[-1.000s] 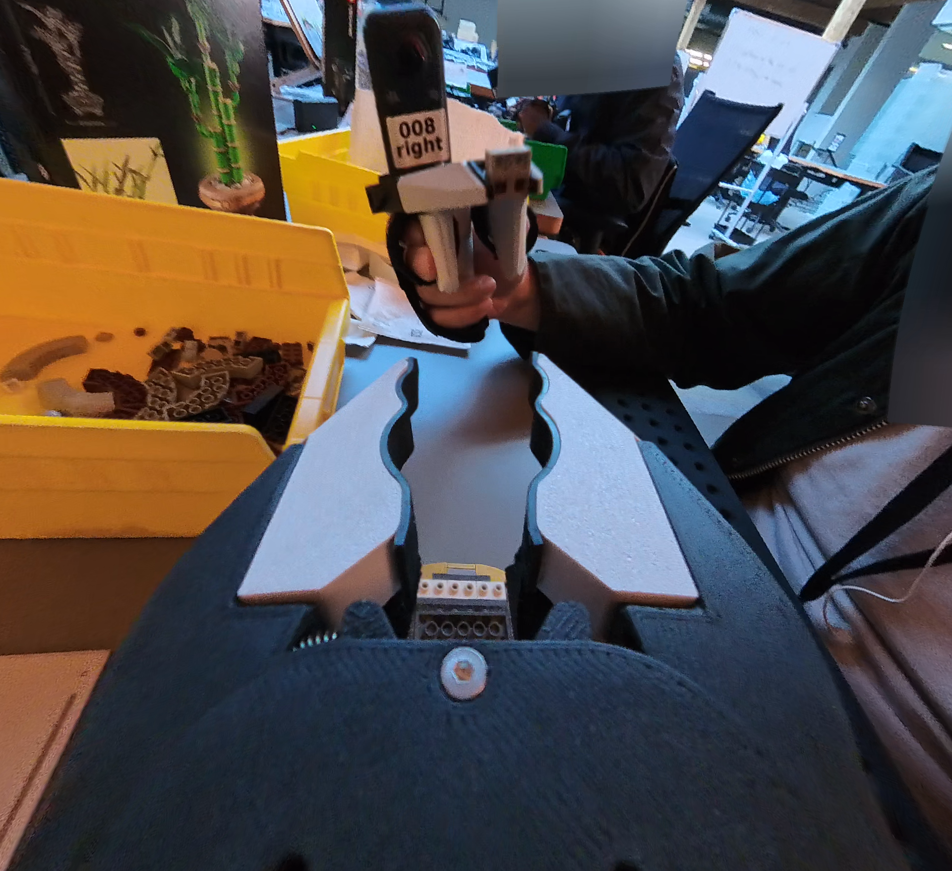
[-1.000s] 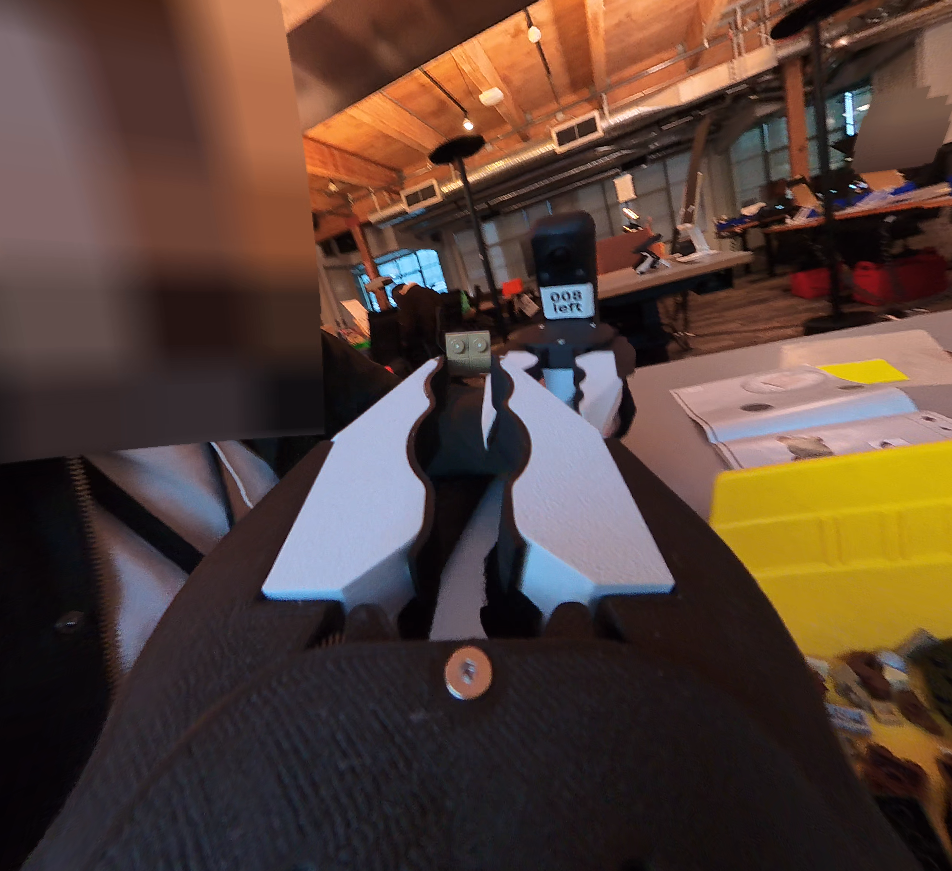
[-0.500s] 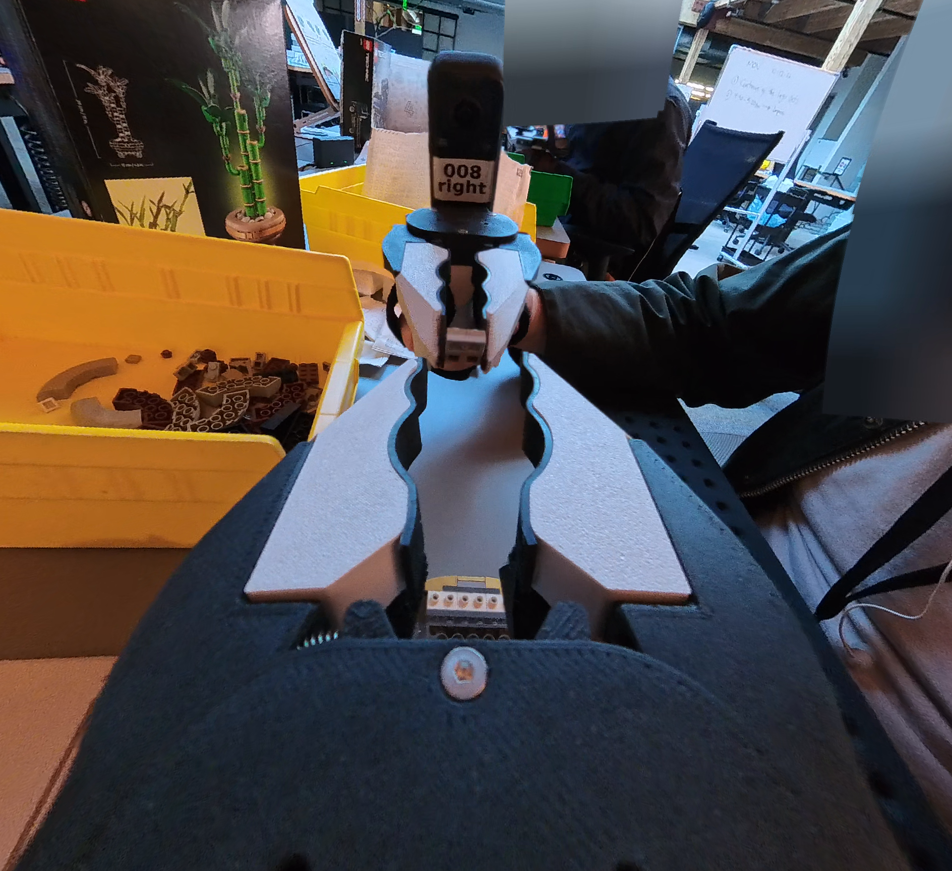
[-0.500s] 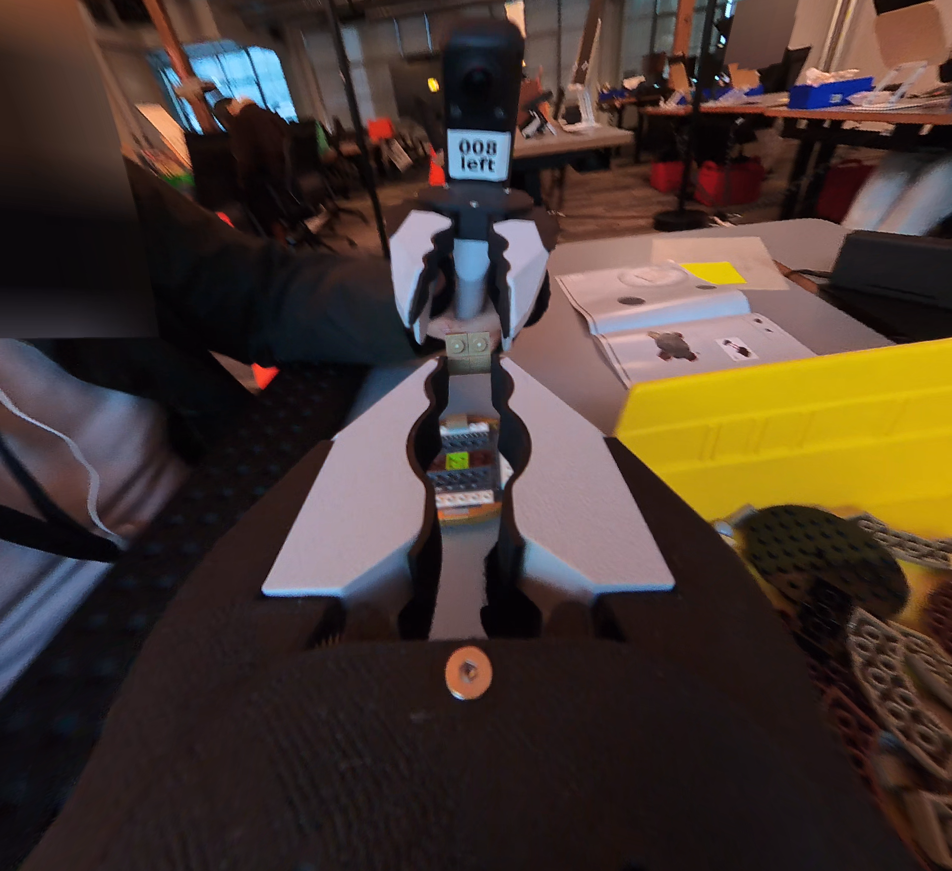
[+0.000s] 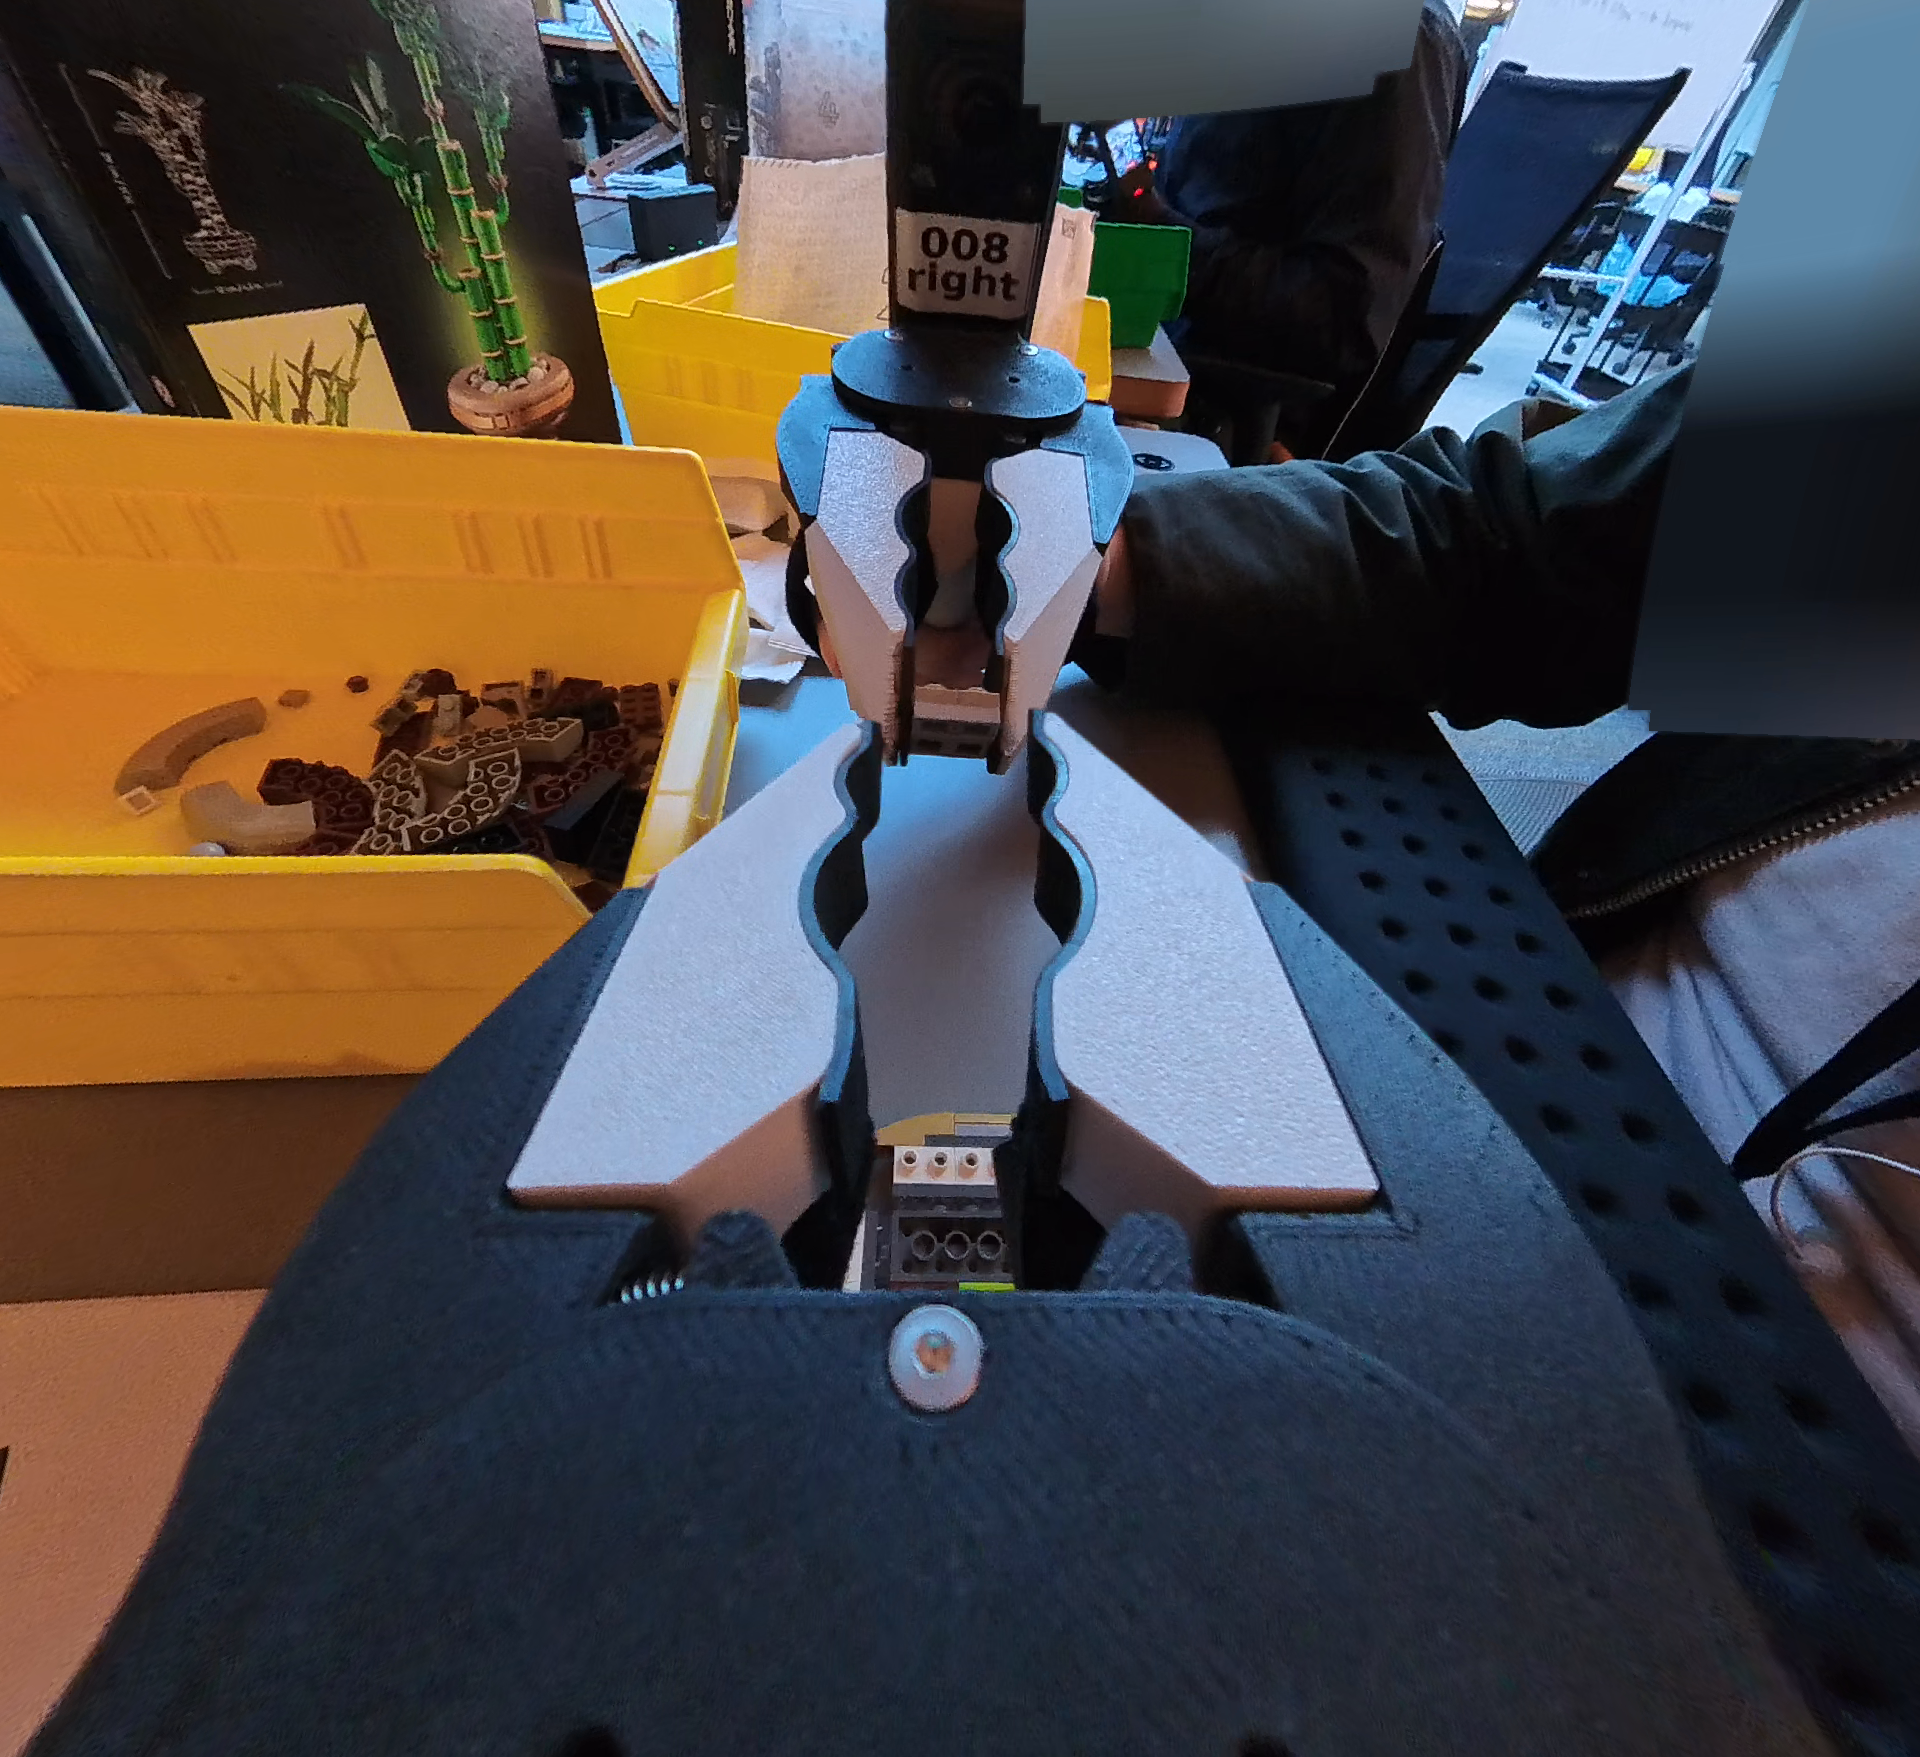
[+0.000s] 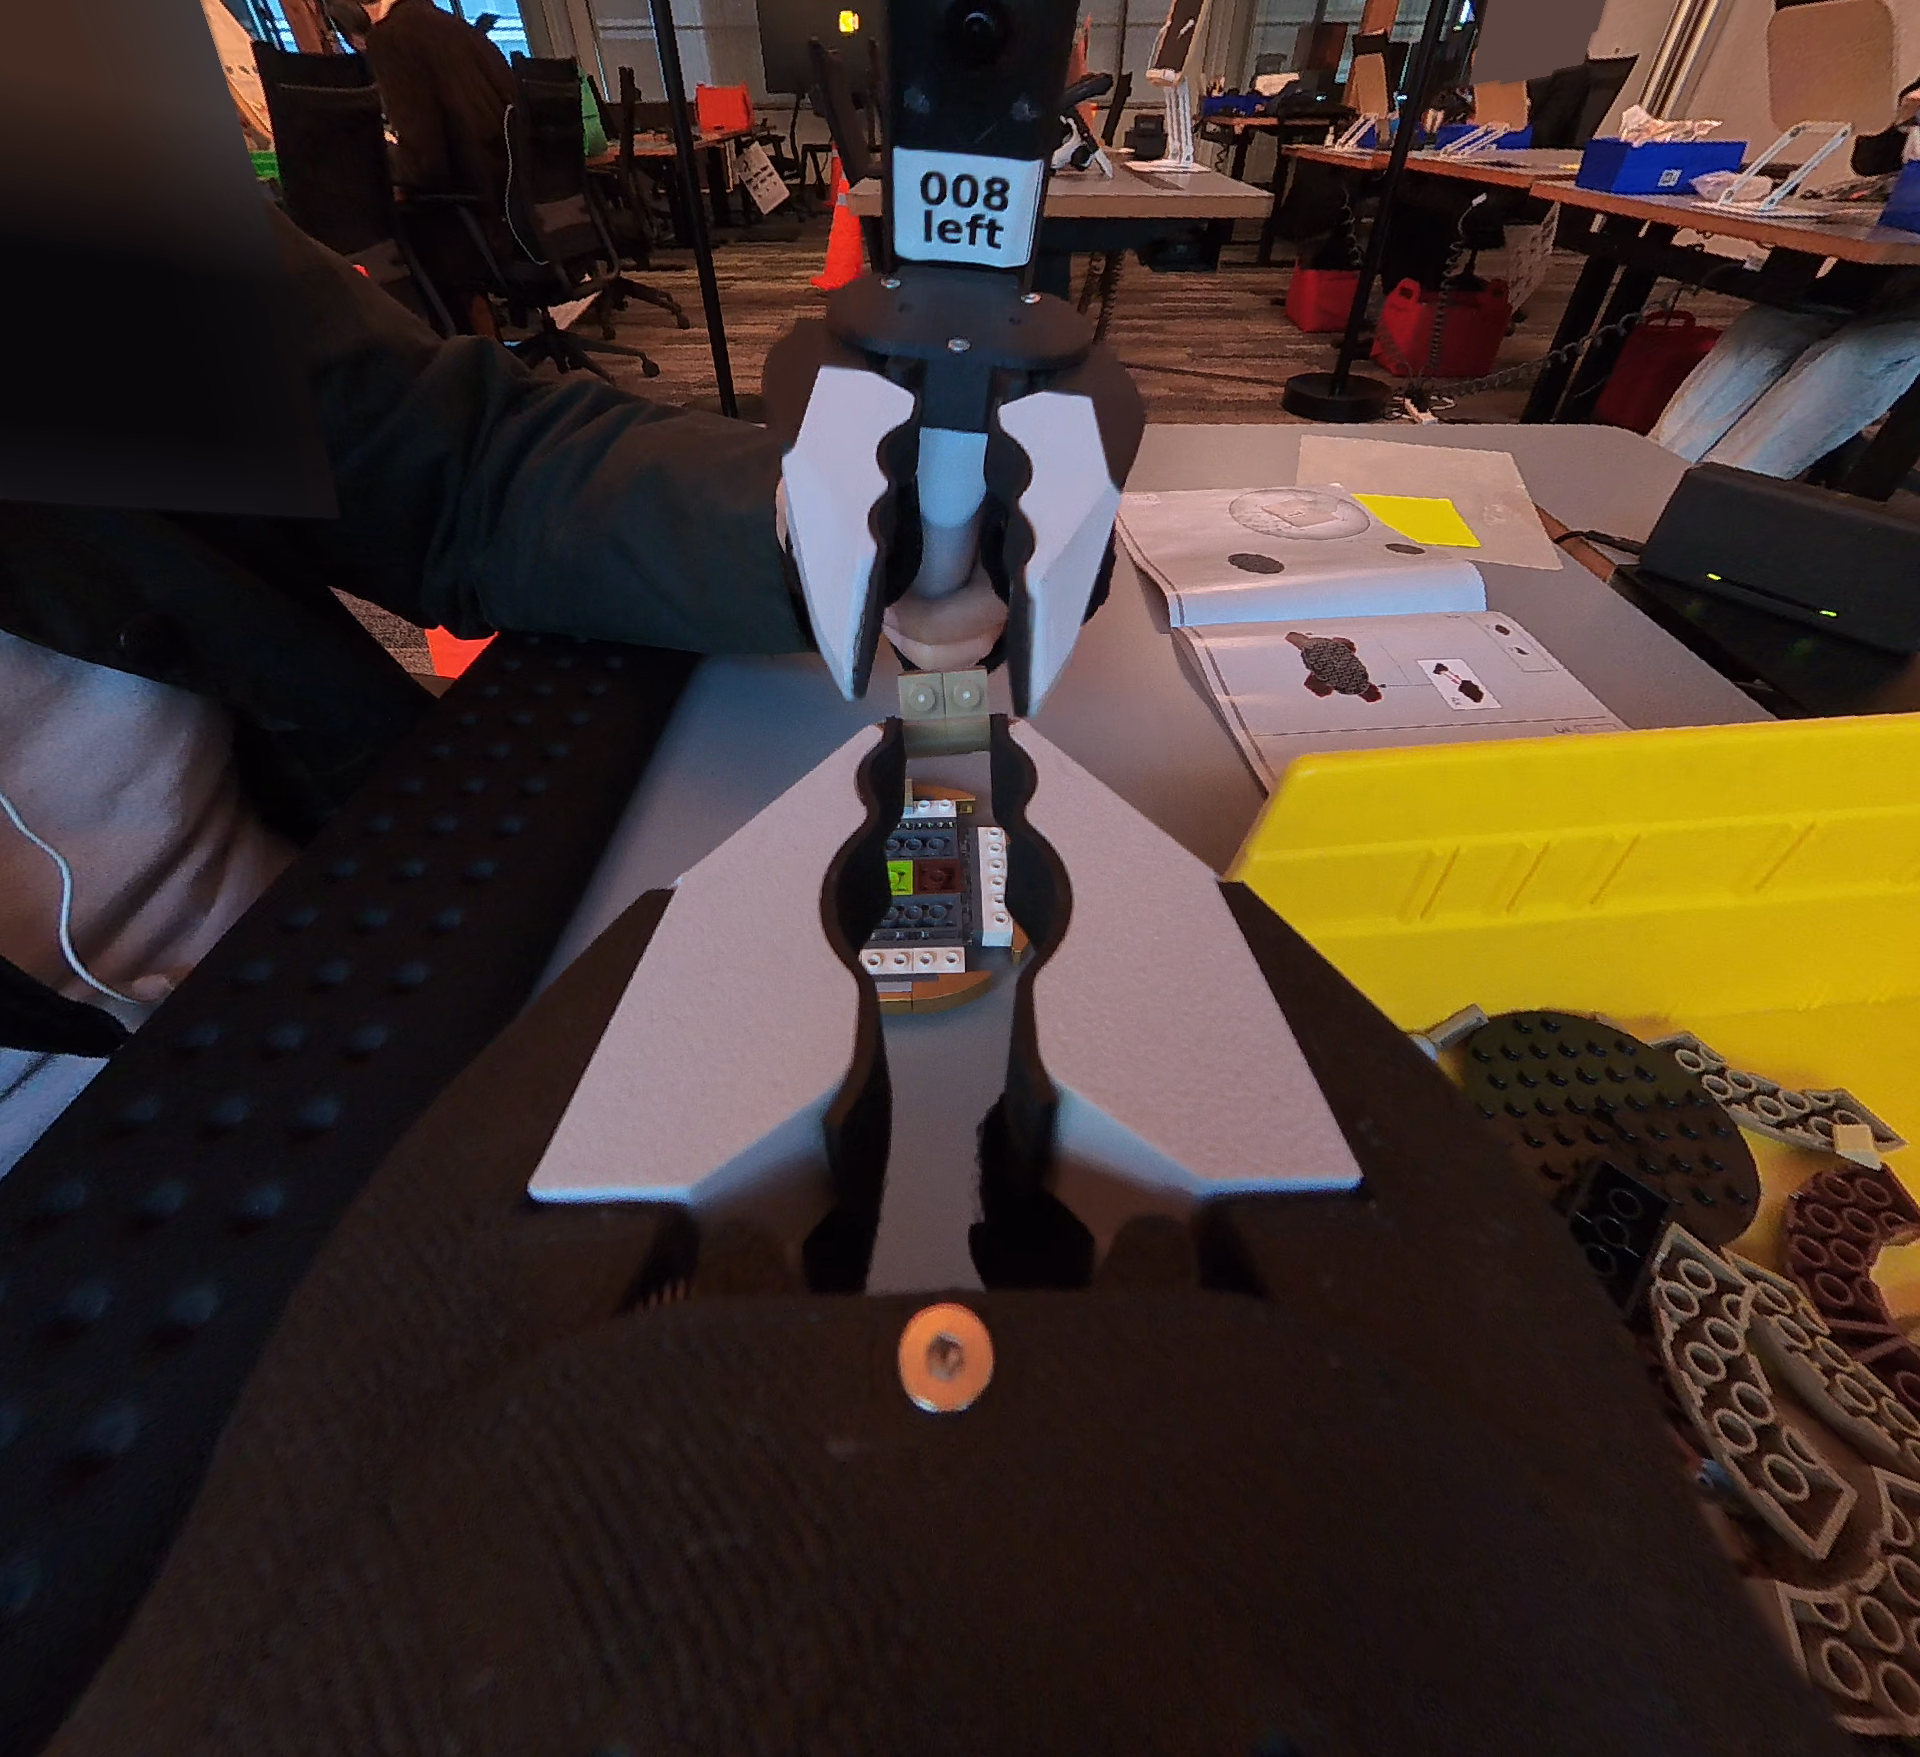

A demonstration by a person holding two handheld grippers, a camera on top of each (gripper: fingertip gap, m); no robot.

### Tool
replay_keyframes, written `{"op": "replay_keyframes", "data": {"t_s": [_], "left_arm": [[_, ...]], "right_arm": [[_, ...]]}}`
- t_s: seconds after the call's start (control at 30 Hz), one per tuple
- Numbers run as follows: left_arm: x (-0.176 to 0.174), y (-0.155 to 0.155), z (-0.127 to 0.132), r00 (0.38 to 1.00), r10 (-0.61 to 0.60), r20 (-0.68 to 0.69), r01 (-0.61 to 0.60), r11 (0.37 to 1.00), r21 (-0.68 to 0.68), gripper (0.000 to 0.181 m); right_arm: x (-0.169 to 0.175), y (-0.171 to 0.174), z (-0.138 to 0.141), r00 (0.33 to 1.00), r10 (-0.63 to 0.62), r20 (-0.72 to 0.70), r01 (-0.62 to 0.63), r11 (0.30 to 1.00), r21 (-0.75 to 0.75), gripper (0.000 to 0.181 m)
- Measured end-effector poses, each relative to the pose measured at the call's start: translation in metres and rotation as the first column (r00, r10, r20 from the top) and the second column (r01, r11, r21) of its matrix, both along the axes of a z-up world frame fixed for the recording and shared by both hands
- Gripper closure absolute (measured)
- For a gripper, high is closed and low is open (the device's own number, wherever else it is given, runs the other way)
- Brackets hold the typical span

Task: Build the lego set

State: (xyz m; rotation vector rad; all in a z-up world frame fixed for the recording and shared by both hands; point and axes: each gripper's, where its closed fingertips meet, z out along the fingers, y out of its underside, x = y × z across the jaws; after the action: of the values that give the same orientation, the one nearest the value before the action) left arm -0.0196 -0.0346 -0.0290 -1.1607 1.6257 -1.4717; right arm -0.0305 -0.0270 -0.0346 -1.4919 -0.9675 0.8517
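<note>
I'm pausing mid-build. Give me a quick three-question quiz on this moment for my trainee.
1. True or false: the left gripper is shut on a brick.
2. Which gripper holds the tan brick? A) left B) right C) neither
3. Fill in: the partly built model stands on the ___, beside the yellow bin.

Key:
1. False: its fingers are apart and hold nothing.
2. B: the right gripper pinches it at its fingertips.
3. table
</note>
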Motion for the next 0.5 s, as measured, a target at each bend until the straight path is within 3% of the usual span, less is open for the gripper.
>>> {"op": "replay_keyframes", "data": {"t_s": [0.23,0.43,0.5], "left_arm": [[0.001,0.001,0.0,1.0,0.014,0.009,-0.014,1.0,0.012,0.161],[-0.001,-0.002,0.002,0.999,0.028,0.04,-0.032,0.993,0.117,0.167],[-0.001,-0.005,0.011,0.996,0.025,0.084,-0.033,0.995,0.098,0.164]], "right_arm": [[-0.002,-0.002,0.001,1.0,-0.003,0.01,0.003,1.0,0.009,0.168],[-0.002,-0.002,0.002,1.0,-0.002,0.009,0.002,1.0,-0.007,0.167],[0.0,-0.004,0.009,0.999,0.019,-0.045,-0.02,1.0,-0.018,0.167]]}}
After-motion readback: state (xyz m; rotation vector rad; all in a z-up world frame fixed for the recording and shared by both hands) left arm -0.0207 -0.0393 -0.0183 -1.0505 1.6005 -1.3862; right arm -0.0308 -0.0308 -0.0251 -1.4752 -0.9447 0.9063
